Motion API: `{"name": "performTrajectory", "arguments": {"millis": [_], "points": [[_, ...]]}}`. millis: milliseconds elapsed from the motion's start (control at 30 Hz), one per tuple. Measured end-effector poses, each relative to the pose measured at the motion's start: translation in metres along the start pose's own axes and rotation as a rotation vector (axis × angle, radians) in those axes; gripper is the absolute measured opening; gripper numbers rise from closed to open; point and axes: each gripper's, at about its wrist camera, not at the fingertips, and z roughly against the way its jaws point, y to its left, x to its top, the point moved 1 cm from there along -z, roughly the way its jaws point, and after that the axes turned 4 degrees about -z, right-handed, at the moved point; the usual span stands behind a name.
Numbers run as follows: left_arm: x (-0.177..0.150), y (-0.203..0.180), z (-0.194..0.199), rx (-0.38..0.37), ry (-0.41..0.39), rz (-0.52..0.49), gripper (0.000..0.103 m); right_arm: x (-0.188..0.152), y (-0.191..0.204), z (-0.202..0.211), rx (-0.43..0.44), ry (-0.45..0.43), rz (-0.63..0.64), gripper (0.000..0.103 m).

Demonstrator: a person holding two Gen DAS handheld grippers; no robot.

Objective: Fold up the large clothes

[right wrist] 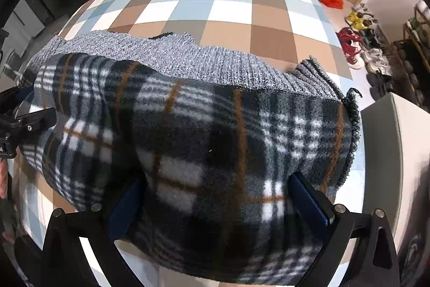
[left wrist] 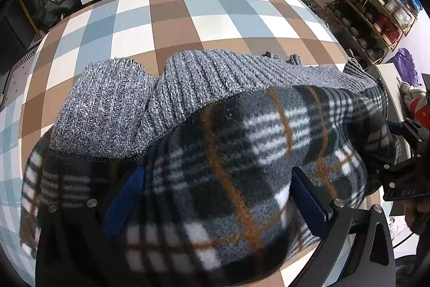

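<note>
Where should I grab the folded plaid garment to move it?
Grip the plaid garment at its near folded edge, coming from above with each hand-held gripper at one end; the bulge there is thick, and the grey knit band lies along the far side.

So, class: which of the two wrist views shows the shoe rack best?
The left wrist view. The shoe rack stands at the upper right there, with several tiers of shoes and its gold frame plain to see. The right wrist view catches only a dark sliver of it at the right edge, behind loose shoes on the floor.
</note>
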Motion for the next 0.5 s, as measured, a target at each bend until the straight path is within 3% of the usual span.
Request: {"name": "performTrajectory", "arguments": {"millis": [100,200,267,367,500], "points": [[-0.003,-0.007,0.026,0.033,-0.027,-0.016,0.102,0.003,-0.003,0.015,0.02,-0.011,-0.004,0.103],[-0.012,-0.008,0.066,0.092,-0.118,-0.046,0.102,0.004,-0.004,0.049,0.027,-0.09,-0.039,0.103],[-0.019,0.0,0.087,0.117,-0.154,-0.04,0.102,0.005,0.005,0.071,0.126,-0.142,-0.05,0.103],[-0.033,0.028,0.11,0.13,-0.193,0.032,0.102,0.007,0.037,0.088,0.212,-0.159,-0.029,0.103],[-0.06,0.075,0.121,0.134,-0.227,0.174,0.102,0.014,0.11,0.083,0.197,-0.166,0.109,0.103]]}}
